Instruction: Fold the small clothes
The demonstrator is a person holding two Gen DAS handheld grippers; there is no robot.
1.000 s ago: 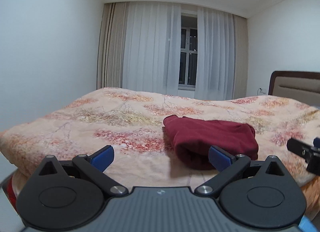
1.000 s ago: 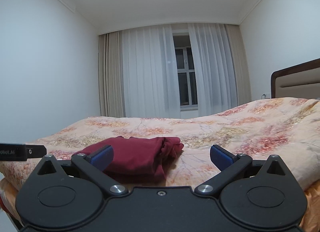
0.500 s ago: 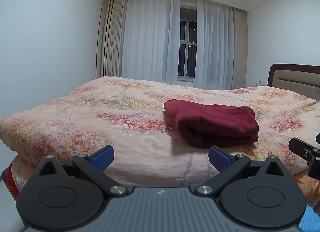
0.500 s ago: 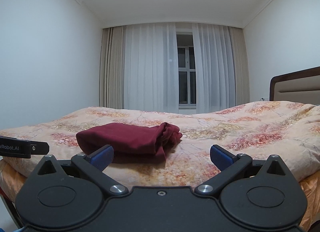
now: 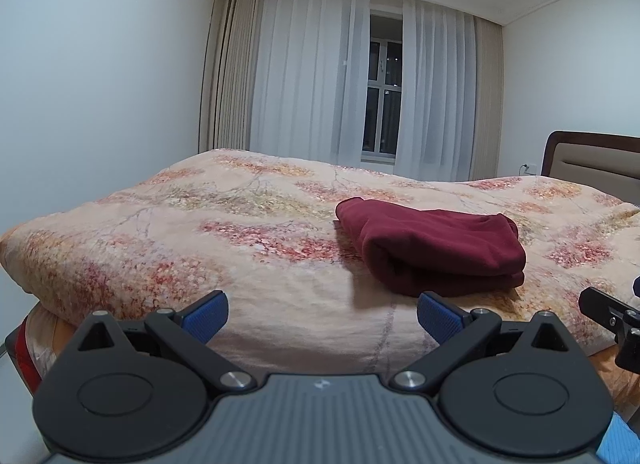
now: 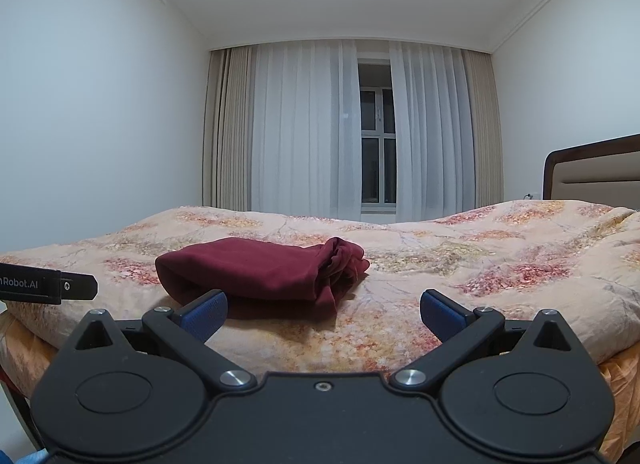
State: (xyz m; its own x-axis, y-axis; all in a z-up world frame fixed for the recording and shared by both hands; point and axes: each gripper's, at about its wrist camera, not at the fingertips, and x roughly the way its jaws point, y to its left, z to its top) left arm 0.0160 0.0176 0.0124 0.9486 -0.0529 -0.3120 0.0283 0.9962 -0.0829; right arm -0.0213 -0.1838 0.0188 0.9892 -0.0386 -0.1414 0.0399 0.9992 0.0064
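Note:
A dark red garment (image 5: 432, 252) lies folded into a compact bundle on the floral bedspread (image 5: 224, 232), near the bed's front edge. The right wrist view shows the same dark red garment (image 6: 260, 276) left of centre, with bunched fabric at its right end. My left gripper (image 5: 322, 318) is open with nothing between its blue pads, held short of the bed edge and apart from the cloth. My right gripper (image 6: 323, 314) is open too, empty, just in front of the bundle. Each view catches part of the other gripper at its side edge.
The floral bedspread (image 6: 500, 264) covers the whole bed. A padded headboard (image 5: 596, 160) stands at the right. White curtains (image 6: 312, 132) and a dark window (image 6: 376, 168) fill the far wall. Bare white walls stand on both sides.
Both grippers have drawn back and away from the folded garment, which now sits farther off and fully in view. The garment itself has not moved. Both stay open.

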